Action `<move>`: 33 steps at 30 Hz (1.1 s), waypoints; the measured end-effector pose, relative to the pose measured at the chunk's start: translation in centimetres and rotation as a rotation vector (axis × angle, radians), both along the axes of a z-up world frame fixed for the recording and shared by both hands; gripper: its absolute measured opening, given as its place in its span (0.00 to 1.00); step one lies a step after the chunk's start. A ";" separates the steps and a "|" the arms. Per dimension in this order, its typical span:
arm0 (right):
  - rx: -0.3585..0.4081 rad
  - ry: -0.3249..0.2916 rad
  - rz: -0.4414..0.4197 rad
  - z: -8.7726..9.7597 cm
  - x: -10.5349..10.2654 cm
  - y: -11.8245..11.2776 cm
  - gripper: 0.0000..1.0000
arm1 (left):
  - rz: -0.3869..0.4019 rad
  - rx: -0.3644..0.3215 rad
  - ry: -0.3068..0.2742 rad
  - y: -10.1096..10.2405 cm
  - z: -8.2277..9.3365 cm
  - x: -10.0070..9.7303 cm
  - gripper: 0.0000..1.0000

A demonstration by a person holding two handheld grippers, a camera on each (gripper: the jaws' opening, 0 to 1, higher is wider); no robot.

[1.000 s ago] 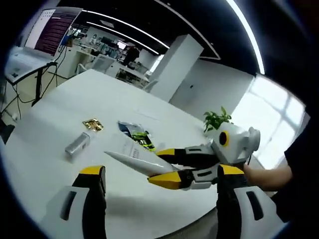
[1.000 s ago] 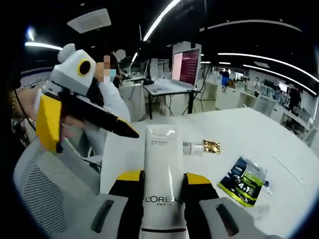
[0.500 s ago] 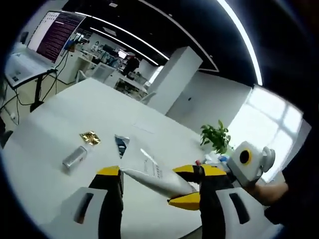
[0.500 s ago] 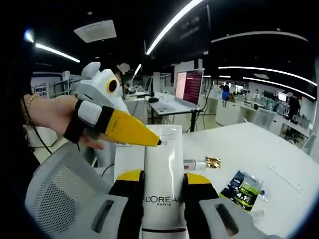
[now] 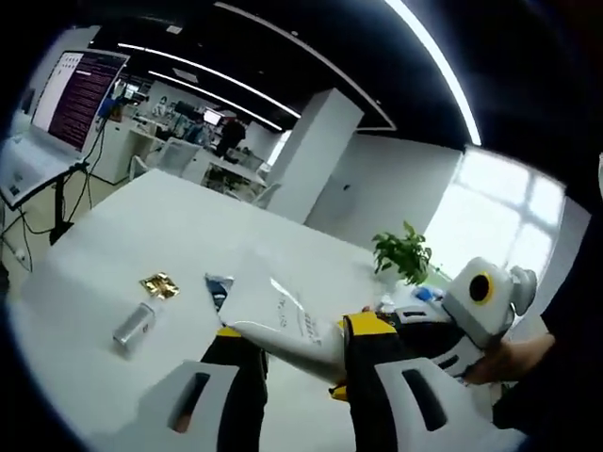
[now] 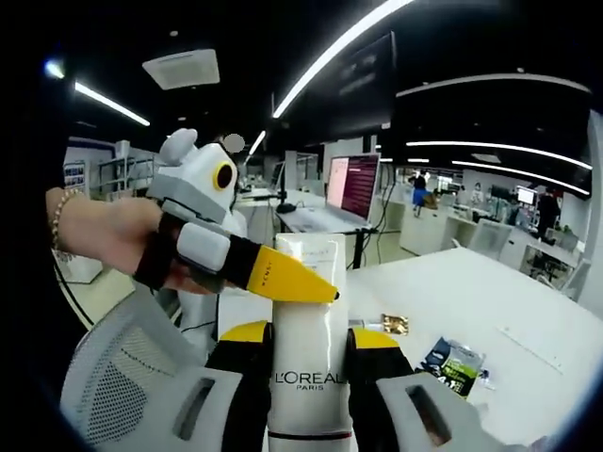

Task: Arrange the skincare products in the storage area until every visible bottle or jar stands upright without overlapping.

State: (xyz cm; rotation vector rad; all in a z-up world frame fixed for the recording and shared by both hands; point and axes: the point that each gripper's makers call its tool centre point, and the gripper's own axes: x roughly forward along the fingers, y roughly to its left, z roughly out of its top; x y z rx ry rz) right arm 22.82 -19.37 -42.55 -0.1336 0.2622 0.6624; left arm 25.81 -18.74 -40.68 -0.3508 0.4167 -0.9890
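Tube: the white squeeze tube with glossy plastic skin [image 6: 306, 358] is off the table, upright between your right gripper [image 6: 308, 353] jaws, which are closed narrow on its lower body; its flat crimped end points up.
Change: a second ago your left gripper [image 5: 297, 353] stood apart from the tube with its jaws wide; now its yellow-tipped jaws sit on either side of the tube's upper part [image 5: 283, 325], drawn narrow, though you cannot tell whether they already pinch it.
Meaning: this looks like a hand-over or a re-grip, so the tube is not yet stood in place.
Writing: "L'OREAL PARIS" reads on the tube's front; the smaller print higher up is too fine to read.
Table: on the white round table [image 5: 122, 245] lie a small silver cylinder bottle [image 5: 133, 326], a crumpled gold foil piece [image 5: 158, 284] and a dark blue-and-green sachet [image 6: 454, 363], all lying flat and well apart from the tube.
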 end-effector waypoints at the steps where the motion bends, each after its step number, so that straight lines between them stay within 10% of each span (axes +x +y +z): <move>1: 0.013 0.000 -0.010 0.2 0.0 -0.2 0.23 | -0.021 -0.020 -0.002 -0.5 0.6 -0.4 0.20; 11: 0.055 0.006 -0.095 1.2 -0.8 -2.4 0.24 | -0.153 -0.003 -0.028 -3.6 2.9 -2.1 0.09; 19: 0.117 0.047 -0.088 1.2 -2.7 -3.9 0.23 | -0.367 0.144 -0.149 -5.9 3.1 -4.6 0.07; 33: 0.193 0.045 0.183 3.6 -7.7 -6.0 0.15 | -0.747 0.201 -0.376 -8.5 6.3 -11.5 0.07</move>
